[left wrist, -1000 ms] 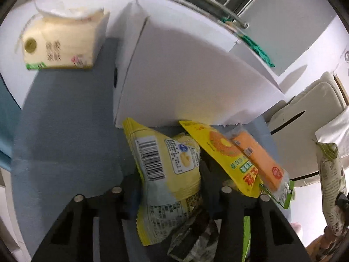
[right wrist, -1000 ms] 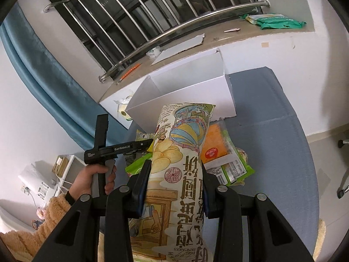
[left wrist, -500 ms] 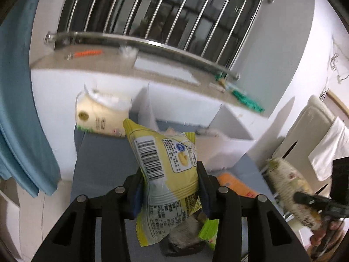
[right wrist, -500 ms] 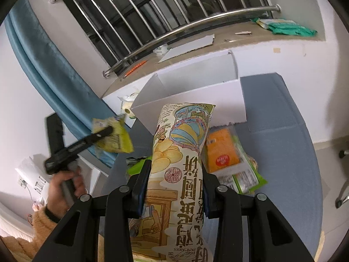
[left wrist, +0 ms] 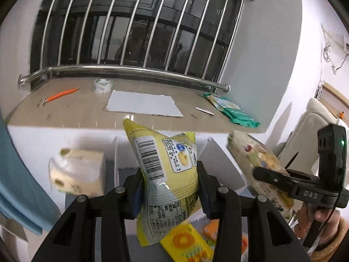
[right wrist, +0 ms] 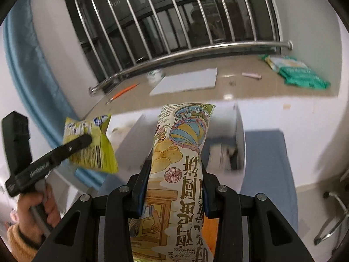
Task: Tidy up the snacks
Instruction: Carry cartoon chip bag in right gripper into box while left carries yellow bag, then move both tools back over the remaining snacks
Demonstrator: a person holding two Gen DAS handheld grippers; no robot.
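1. Snacks hang above the white box: yellow packet clamped in the left hand-held gripper, pancake bag in the right hand-held gripper.
2. Lower each inside the box walls before releasing, one at a time.

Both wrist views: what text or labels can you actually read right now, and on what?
"DAS": right gripper body, left wrist view.
"PANCAKES": bottom of the long pancake bag, right wrist view.
Large Chinese characters on that bag: I cannot transcribe them reliably.
Yellow snack bag in the left gripper: barcode and fine print too small to read.
Left gripper's lettering, right wrist view: blurred.
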